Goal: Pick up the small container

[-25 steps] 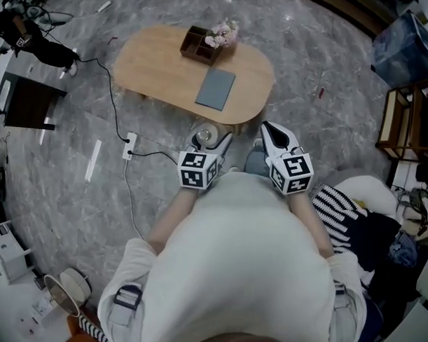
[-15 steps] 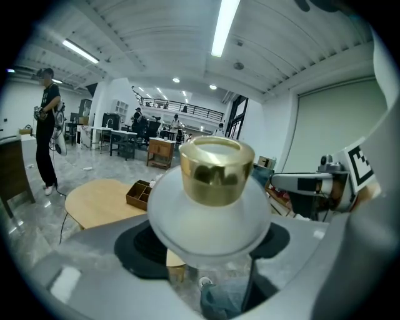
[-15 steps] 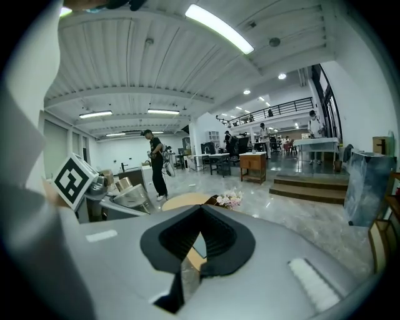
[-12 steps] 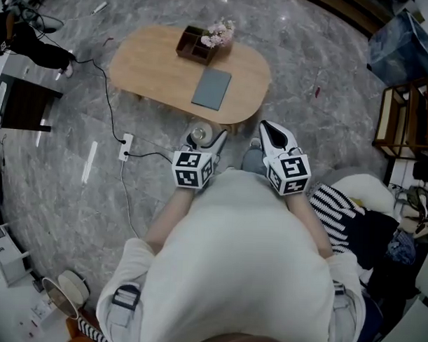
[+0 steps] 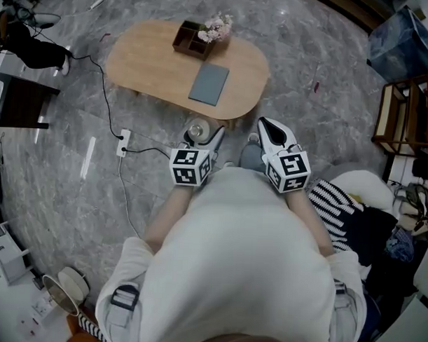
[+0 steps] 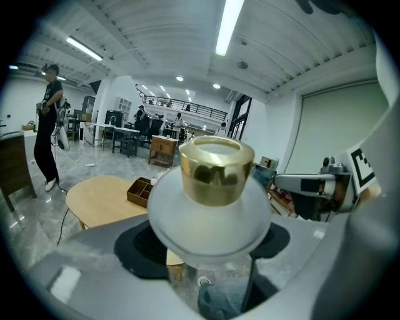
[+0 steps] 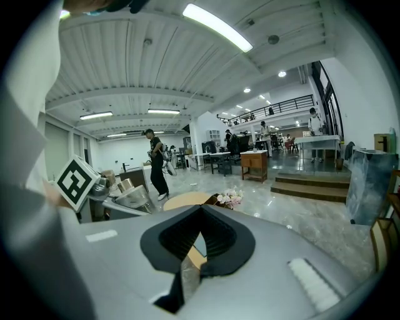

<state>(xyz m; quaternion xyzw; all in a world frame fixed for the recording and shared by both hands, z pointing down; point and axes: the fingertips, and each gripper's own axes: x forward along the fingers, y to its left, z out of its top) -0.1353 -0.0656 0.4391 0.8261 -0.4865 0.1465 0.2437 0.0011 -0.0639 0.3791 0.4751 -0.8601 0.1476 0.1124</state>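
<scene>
1. The left gripper (image 5: 203,136) has its jaws clamped on the small container (image 5: 195,130), a frosted white jar with a shiny gold cap (image 6: 216,169).
2. In the left gripper view the jar sits upright between the two dark pads, which press on its rounded body from either side; the cap stands clear above them.
3. The right gripper (image 5: 266,128) has its jaws brought together, with only a thin slit between the pads and nothing in them.
4. Both grippers are held side by side in front of the person's body, near each other but apart.
5. In the head view the container is lifted over the grey marble floor (image 5: 309,58), just beside the near edge of the oval wooden worktop (image 5: 151,66), not resting on it.
6. On the worktop lie a flat grey book (image 5: 208,83) and, at the far edge, a dark wooden divided tray (image 5: 188,41) with pale pink flowers (image 5: 215,27) at its right end.
7. A white power strip (image 5: 123,142) with a black cable lies on the floor to the left of the grippers.
</scene>
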